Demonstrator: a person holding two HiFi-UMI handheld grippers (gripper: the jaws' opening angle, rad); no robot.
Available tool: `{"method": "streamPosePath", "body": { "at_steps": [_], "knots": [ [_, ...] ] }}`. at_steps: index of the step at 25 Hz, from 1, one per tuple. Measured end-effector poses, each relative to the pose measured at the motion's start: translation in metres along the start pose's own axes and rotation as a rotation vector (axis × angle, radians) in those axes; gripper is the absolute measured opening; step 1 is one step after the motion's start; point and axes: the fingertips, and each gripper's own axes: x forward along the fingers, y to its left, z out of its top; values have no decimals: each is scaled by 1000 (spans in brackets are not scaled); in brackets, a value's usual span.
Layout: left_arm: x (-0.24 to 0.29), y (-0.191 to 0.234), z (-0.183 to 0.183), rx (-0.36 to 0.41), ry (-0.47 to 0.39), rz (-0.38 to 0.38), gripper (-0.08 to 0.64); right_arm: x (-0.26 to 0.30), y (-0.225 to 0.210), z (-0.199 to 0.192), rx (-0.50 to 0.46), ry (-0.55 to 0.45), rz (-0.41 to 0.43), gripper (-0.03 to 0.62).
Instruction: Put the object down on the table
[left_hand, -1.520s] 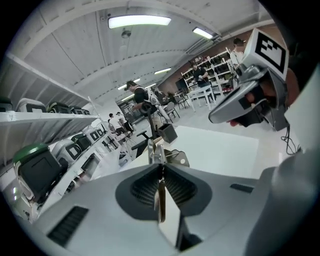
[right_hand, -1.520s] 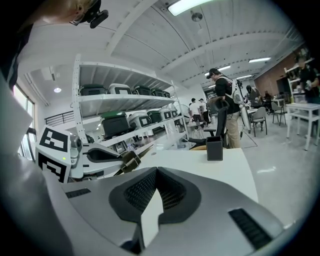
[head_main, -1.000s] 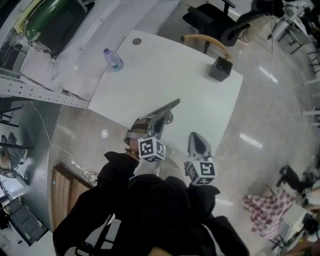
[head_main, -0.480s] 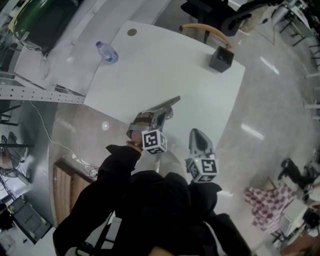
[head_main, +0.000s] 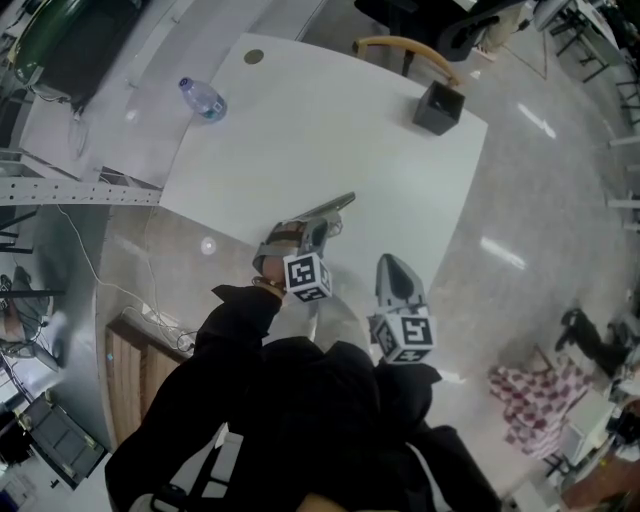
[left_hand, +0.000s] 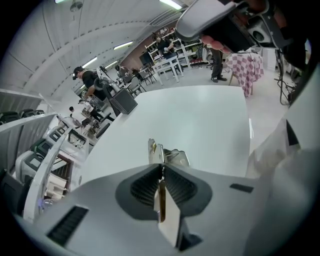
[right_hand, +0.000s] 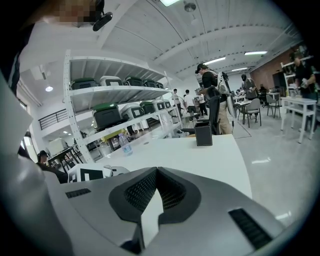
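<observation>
- The left gripper (left_hand: 161, 169) has its jaws pressed together on a flat metal piece (left_hand: 154, 150), clamped edge-on between the ribbed pads.
- The thin end of the flat metal piece sticks out just past the jaw tips. Its yellowish edge runs back through the jaw gap toward the camera.
- A small shiny wire-like part sits right against that protruding end, on its right side. What it is exactly cannot be made out.
- In the head view the left gripper (head_main: 340, 206) reaches in over the white desk (head_main: 330, 130) from its near edge, roughly midway along that edge and turned toward the far right corner.
- The flat metal piece is therefore over the desk's near part, inside the near edge. Whether it touches the desk top cannot be told.
- The right gripper (right_hand: 156, 172) has its jaws closed together with nothing between them.
- In the head view the right gripper (head_main: 397, 268) is beside the left one, at the near edge of the desk toward the near right corner.
- A black box (head_main: 438, 108) stands at the desk's far right corner, well apart from both grippers.
- A plastic bottle (head_main: 203, 100) lies just past the desk's left edge, near the far left corner.
</observation>
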Motion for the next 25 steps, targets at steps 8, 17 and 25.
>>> {"method": "streamPosePath", "body": {
  "at_steps": [8, 17, 25],
  "knots": [
    [4, -4, -4, 7, 30, -9, 34, -3, -1, -1, 25, -9, -6, 2],
    [4, -4, -5, 0, 41, 4, 55, -7, 0, -7, 2, 15, -13, 2],
    [-1, -12, -5, -56, 19, -28, 98, -8, 4, -1, -27, 0, -5, 3]
  ]
}}
